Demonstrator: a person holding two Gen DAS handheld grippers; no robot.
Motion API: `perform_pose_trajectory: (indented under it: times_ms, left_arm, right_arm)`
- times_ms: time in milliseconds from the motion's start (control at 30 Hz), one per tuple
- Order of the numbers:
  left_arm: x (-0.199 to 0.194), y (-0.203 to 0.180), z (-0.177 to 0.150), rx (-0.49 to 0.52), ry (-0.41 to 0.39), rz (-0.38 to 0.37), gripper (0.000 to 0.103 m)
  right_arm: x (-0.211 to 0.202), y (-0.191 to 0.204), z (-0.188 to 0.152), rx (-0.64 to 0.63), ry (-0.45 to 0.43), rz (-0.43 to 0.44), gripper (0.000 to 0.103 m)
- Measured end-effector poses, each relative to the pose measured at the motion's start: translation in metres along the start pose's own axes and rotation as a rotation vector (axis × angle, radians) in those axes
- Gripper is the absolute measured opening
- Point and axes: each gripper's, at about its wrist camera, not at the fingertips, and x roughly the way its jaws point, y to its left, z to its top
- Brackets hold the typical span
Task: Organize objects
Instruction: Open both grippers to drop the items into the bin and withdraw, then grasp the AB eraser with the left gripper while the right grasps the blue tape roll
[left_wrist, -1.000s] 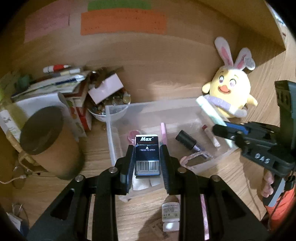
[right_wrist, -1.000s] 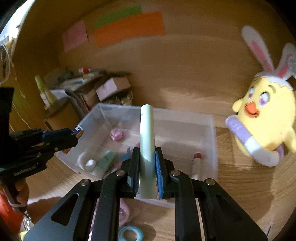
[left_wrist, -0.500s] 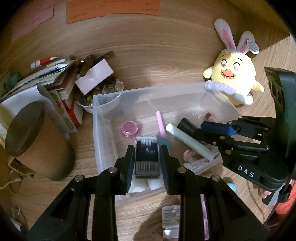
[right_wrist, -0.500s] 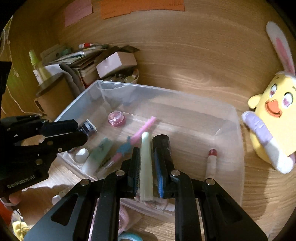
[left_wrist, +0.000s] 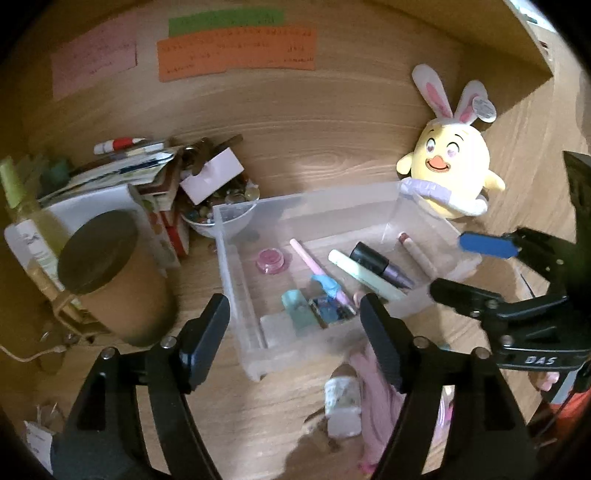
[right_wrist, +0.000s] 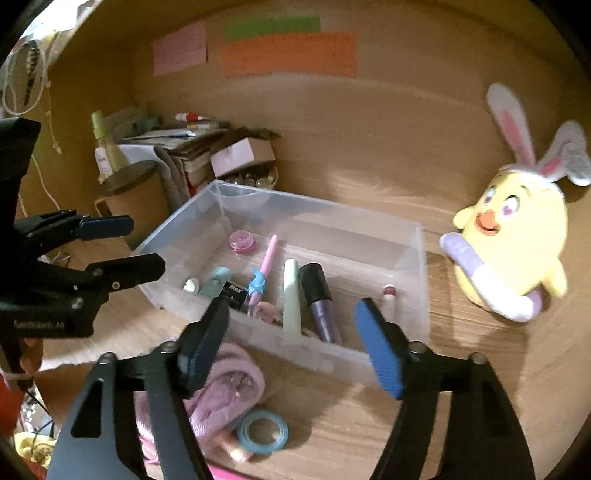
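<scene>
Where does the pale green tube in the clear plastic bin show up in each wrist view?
Left wrist: pale green tube lies diagonally right of centre in the clear plastic bin.
Right wrist: tube lies near centre, pointing away.
Shared landmark: the black-capped purple tube lies right beside it in both.

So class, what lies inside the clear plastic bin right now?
Inside the clear plastic bin: a pink jar, pink pen, pale green tube, black-capped purple tube, Max staple box, teal bottle and red-tipped stick. The front wall blurs lower parts.
</scene>
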Motion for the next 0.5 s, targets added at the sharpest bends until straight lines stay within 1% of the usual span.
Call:
perform_pose_trajectory:
  times_ms: [33,133,267,333,500]
  left_arm:
    - [-0.002,0.001,-0.003,-0.001,0.001,0.003,0.079]
    - [-0.008,0.006,-0.016,-0.006,0.016,0.008,0.080]
    - [-0.010,0.018,-0.044,-0.016,0.066,0.018,0.080]
    - [-0.009,0.024,-0.059,-0.023,0.102,0.027,0.080]
    - [-0.002,0.031,-0.091,-0.040,0.184,0.012,0.080]
  right_arm:
    - [-0.004,0.002,-0.003,-0.008,-0.008,-0.012,0.071]
    - [-0.011,0.009,-0.017,-0.030,-0.007,-0.031,0.074]
    - [-0.008,0.010,-0.043,-0.028,0.044,-0.042,0.074]
    - [-0.005,0.007,-0.056,-0.008,0.068,-0.044,0.074]
    - [-0.001,0.000,-0.077,0.063,0.103,-0.037,0.074]
